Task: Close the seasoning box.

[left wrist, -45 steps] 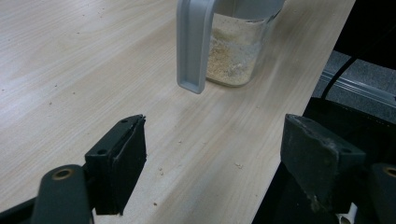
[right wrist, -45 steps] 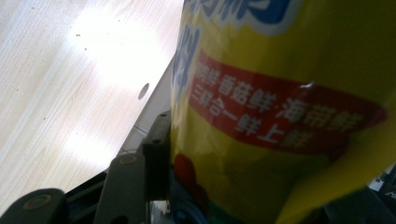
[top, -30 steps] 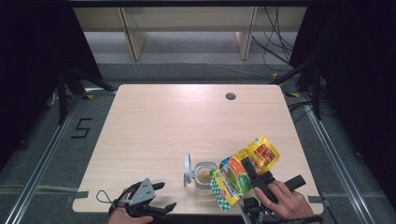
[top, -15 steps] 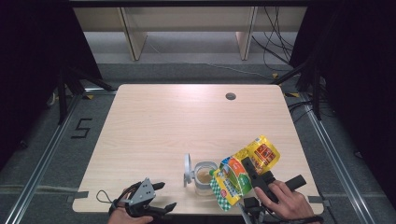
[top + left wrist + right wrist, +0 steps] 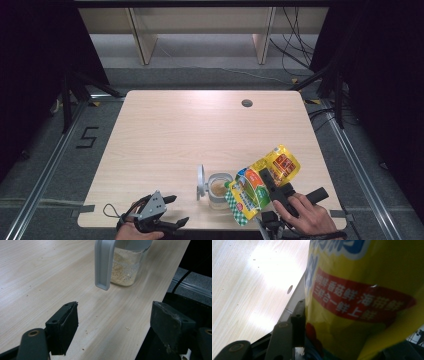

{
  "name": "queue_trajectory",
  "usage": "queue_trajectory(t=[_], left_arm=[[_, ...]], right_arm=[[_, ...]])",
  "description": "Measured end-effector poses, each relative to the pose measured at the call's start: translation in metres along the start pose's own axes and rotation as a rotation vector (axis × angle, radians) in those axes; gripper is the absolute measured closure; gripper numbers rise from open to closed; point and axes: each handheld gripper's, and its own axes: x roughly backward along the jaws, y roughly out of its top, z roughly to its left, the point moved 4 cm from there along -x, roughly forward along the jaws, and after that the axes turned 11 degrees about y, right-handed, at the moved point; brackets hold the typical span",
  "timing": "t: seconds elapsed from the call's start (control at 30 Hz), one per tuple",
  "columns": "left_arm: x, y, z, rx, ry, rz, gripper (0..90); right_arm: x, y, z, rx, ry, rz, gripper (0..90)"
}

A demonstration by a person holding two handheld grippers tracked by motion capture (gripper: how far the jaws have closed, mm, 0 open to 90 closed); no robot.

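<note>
Pale wood table [image 5: 190, 130], dark curtains all round, grey floor behind.

Low left of the high view: left gripper [image 5: 172, 212], jaws wide apart, nothing in them, aimed at the cup's grey handle [image 5: 103, 263].

Low right: right gripper [image 5: 270, 181], jaws pinched tight on a yellow bag [image 5: 260, 182]. Bag tipped over the clear cup [image 5: 219, 189], just beside its rim. Long way of the bag slanted, from upper right down to lower left, green mouth end lowest, pointing at the cup.

Could spill: crumbs already on the wood, cup loose and not held, so easy to bump over. Tipped too fast, too much powder out, past the rim.

Farther up: small dark hole [image 5: 246, 103] in the table.
</note>
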Motion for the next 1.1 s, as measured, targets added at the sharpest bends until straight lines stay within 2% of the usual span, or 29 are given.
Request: queue_trajectory(t=[0.1,0.13,0.27,0.3,0.5,0.6,0.63,0.67,0.93,0.97,1.0,1.1], left_arm=[[0.0005,-0.0002,0.0004,-0.007,0.013,0.004,22.1],[0.0004,-0.0001,0.0008,-0.01,0.001,0.004,22.1],[0.0004,0.0,0.0008,-0.01,0.002,0.002,22.1],[0.0003,0.0,0.0008,-0.012,0.003,0.0,22.1],[0.0003,-0.0001,0.0007,-0.007,0.004,0.002,22.1],[0.0003,-0.0002,0.0006,-0.007,0.002,0.004,22.1],[-0.0004,-0.0002,0.0003,-0.004,0.007,-0.005,22.1],[0.0004,-0.0001,0.0008,-0.01,0.001,0.004,22.1],[0.0004,-0.0001,0.0008,-0.009,0.002,0.002,22.1],[0.0004,-0.0001,0.0008,-0.009,0.002,0.002,22.1],[0.0003,-0.0001,0.0006,-0.006,0.008,-0.002,22.1],[0.0003,-0.0001,0.0006,-0.005,0.008,-0.002,22.1]], right_arm=[[0.0002,-0.0001,0.0004,-0.005,-0.003,-0.001,54.6],[0.0,0.0002,-0.0001,0.0,-0.005,-0.003,54.7],[0.0,0.0006,-0.0002,0.007,0.003,-0.006,54.7],[-0.0002,0.0006,-0.0003,0.0,-0.01,-0.008,54.7],[0.0002,0.0002,-0.0002,-0.006,-0.009,-0.006,54.7],[0.0,-0.0001,-0.0019,0.019,-0.011,-0.009,54.7],[0.0003,0.0002,-0.0003,-0.005,-0.009,-0.006,54.8],[0.0001,0.0,-0.0019,0.019,-0.011,-0.01,54.7],[0.0002,-0.0001,-0.0019,0.022,-0.009,-0.01,54.8],[0.0002,-0.0001,-0.0019,0.022,-0.009,-0.01,54.8],[0.0002,0.0,-0.0001,-0.007,-0.009,-0.006,54.8],[0.0002,-0.0004,-0.0007,0.001,-0.01,-0.008,54.8]])
